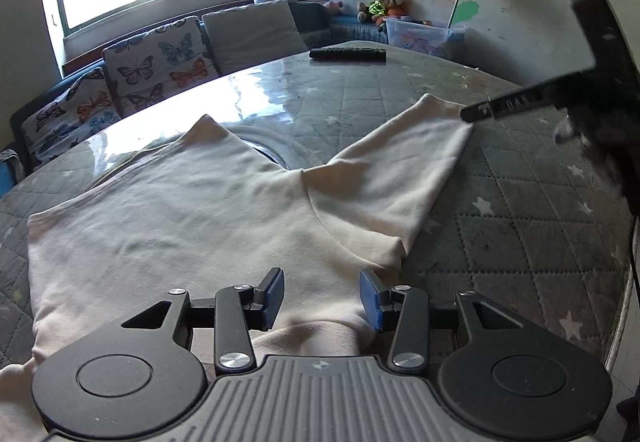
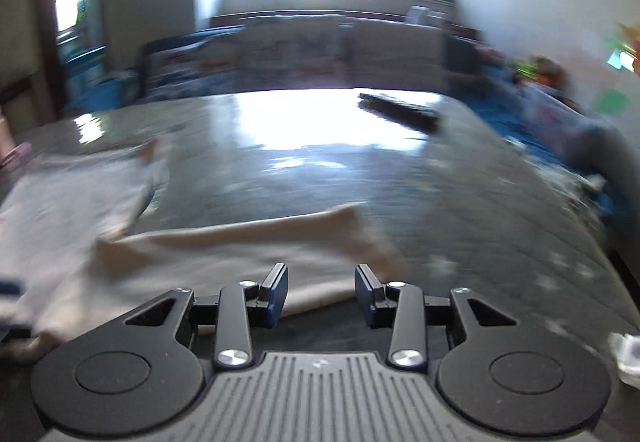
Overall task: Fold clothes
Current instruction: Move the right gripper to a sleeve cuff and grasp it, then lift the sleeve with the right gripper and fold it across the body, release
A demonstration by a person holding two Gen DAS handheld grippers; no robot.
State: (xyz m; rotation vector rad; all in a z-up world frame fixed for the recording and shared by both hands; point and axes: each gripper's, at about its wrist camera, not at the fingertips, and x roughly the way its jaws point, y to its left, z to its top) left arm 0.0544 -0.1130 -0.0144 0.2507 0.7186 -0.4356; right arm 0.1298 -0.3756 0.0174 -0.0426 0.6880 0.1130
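A cream sweatshirt (image 1: 200,226) lies spread flat on the grey quilted table (image 1: 520,202), its right sleeve (image 1: 400,170) stretched up to the right. My left gripper (image 1: 322,298) is open just above the sweatshirt's near edge, holding nothing. My right gripper shows in the left wrist view at the far right, one finger (image 1: 500,106) near the sleeve cuff. In the blurred right wrist view my right gripper (image 2: 321,292) is open over the sleeve (image 2: 240,254), empty.
A black remote (image 1: 347,54) lies at the table's far side. A sofa with butterfly cushions (image 1: 156,66) stands behind under the window. A plastic box (image 1: 420,36) and soft toys sit at the back right. The table's right edge (image 1: 622,322) is close.
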